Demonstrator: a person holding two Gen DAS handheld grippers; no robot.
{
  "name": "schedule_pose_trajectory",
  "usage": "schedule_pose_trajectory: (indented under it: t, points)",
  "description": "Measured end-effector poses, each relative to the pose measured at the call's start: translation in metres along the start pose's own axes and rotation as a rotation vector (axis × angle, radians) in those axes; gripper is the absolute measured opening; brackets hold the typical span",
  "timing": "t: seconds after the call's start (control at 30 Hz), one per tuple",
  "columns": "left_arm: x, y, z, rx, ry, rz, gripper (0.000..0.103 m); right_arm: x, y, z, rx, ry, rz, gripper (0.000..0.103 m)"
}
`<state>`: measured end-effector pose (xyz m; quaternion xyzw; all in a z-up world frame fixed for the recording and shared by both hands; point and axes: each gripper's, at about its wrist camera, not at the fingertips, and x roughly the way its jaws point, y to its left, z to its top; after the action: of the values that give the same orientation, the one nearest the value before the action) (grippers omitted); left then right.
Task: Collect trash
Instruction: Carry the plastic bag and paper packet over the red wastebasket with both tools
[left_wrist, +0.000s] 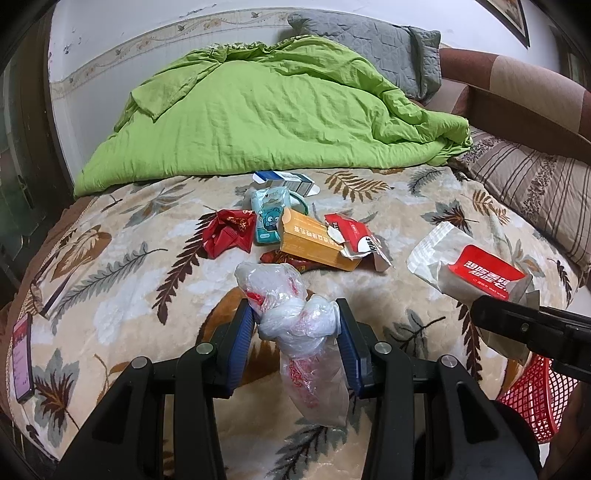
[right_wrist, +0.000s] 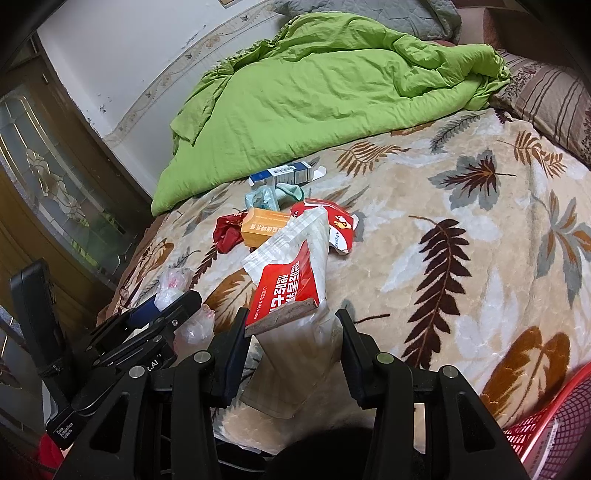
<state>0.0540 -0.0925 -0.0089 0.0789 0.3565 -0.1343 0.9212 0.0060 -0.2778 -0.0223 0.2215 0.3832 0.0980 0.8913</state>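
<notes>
My left gripper (left_wrist: 295, 317) is shut on a knotted clear plastic bag (left_wrist: 295, 325) with red print, held above the bed. My right gripper (right_wrist: 291, 325) is shut on a white and red wet-wipe packet (right_wrist: 291, 273); this packet also shows in the left wrist view (left_wrist: 465, 266). A trash pile lies on the leaf-patterned blanket (left_wrist: 147, 288): an orange box (left_wrist: 314, 240), a torn red and white carton (left_wrist: 354, 236), a red wrapper (left_wrist: 229, 232), a teal cartoon pouch (left_wrist: 269, 214) and a blue and white box (left_wrist: 288, 181).
A red mesh basket (left_wrist: 535, 398) stands at the bed's right edge, also in the right wrist view (right_wrist: 546, 432). A green quilt (left_wrist: 266, 110) covers the back of the bed. A phone (left_wrist: 22, 358) lies at the left edge. A striped pillow (left_wrist: 535, 184) lies right.
</notes>
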Motion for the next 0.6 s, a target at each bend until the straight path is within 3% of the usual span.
schedule_pose_trajectory:
  t: [0.27, 0.47, 0.6]
  points:
    - [-0.009, -0.018, 0.005, 0.042, -0.006, -0.054, 0.042, -0.022, -0.013, -0.001, 0.022, -0.026, -0.01, 0.049]
    - [-0.023, -0.051, 0.012, 0.094, -0.009, -0.214, 0.042, -0.069, -0.042, -0.009, 0.067, -0.08, -0.077, 0.049]
    - [-0.025, -0.076, 0.017, 0.1, 0.036, -0.368, 0.042, -0.111, -0.07, -0.02, 0.113, -0.126, -0.158, 0.049]
